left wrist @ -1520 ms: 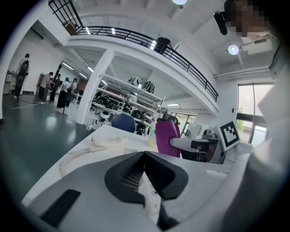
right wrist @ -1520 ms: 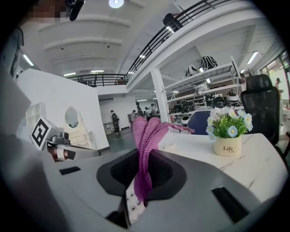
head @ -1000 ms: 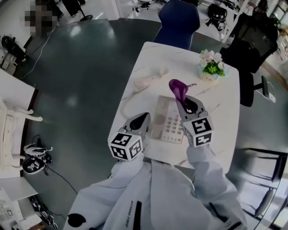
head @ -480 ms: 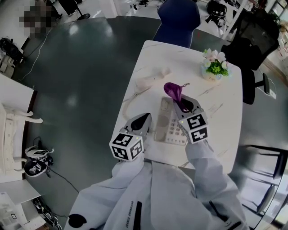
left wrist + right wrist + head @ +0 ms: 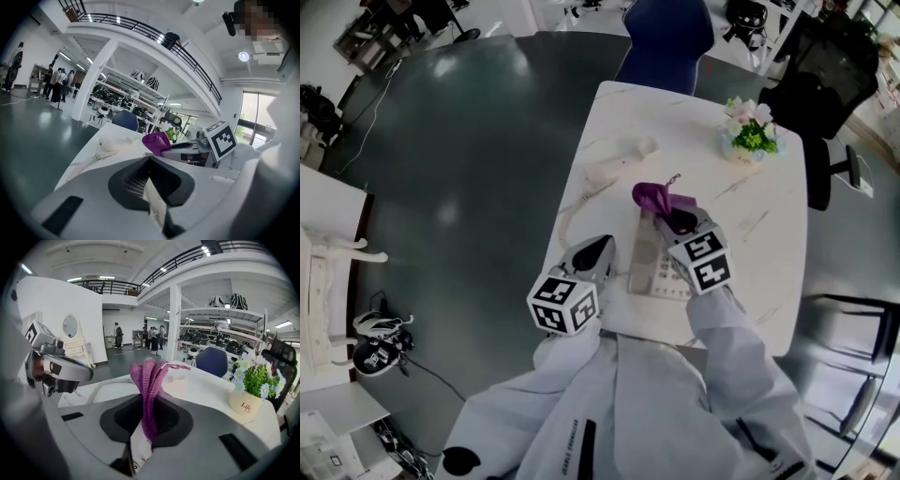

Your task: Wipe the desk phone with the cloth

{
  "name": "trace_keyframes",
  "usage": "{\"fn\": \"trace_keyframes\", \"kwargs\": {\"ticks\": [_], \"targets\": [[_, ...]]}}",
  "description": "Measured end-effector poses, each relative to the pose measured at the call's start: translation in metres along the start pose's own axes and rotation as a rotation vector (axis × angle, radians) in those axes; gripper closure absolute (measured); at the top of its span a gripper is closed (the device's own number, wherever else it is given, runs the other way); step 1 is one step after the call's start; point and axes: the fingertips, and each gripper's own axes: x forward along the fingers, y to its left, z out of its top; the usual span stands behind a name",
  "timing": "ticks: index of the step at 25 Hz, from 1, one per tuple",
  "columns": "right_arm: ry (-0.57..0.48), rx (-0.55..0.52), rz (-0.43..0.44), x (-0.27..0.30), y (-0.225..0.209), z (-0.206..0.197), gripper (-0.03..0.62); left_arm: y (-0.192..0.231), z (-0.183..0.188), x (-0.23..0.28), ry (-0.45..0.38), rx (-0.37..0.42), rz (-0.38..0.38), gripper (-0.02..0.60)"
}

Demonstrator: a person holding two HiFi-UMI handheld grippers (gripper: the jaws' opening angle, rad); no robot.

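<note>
Right gripper (image 5: 679, 221) is clenched on the purple cloth (image 5: 651, 196), which it holds over the far end of the desk phone (image 5: 649, 264) on the white table (image 5: 755, 225). Left gripper (image 5: 593, 251) is closed on nothing, just beside the phone's left edge. Judged step: wiping. The next move calls for pressing the cloth down and drawing it across the keypad.

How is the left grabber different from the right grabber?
The grey left gripper has its fingers shut on nothing, while the grey right gripper has its fingers shut on the purple knitted cloth. In the head view, the left gripper sits beside the pale desk phone, while the right gripper is over the phone. Both are grey, and each carries a black-and-white marker cube.
</note>
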Motion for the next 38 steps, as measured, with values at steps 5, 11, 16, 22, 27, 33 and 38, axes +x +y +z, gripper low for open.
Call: {"fn": "trace_keyframes", "kwargs": {"ticks": [5,11,16,22,27,33,38], "targets": [[0.032,0.017,-0.005,0.002,0.005,-0.006,0.554,0.003,-0.002,-0.003,0.005,0.0,-0.013,0.583],[0.038,0.033,-0.01,0.002,0.009,-0.01,0.554,0.003,-0.003,-0.006,0.012,0.007,-0.034,0.584],[0.037,0.039,-0.011,0.0,0.015,-0.013,0.554,0.0,-0.005,-0.009,0.019,0.014,-0.049,0.584],[0.057,0.044,-0.006,-0.006,0.023,-0.021,0.554,-0.005,-0.008,-0.014,0.02,0.021,-0.057,0.583],[0.089,0.047,0.002,-0.009,0.032,-0.029,0.554,-0.005,-0.01,-0.021,0.015,0.022,-0.05,0.584],[0.087,0.039,0.012,-0.012,0.039,-0.033,0.554,-0.007,-0.015,-0.032,0.014,0.028,-0.028,0.583],[0.108,0.034,0.036,-0.015,0.047,-0.039,0.554,-0.011,-0.019,-0.038,0.011,0.029,-0.012,0.583]]}}
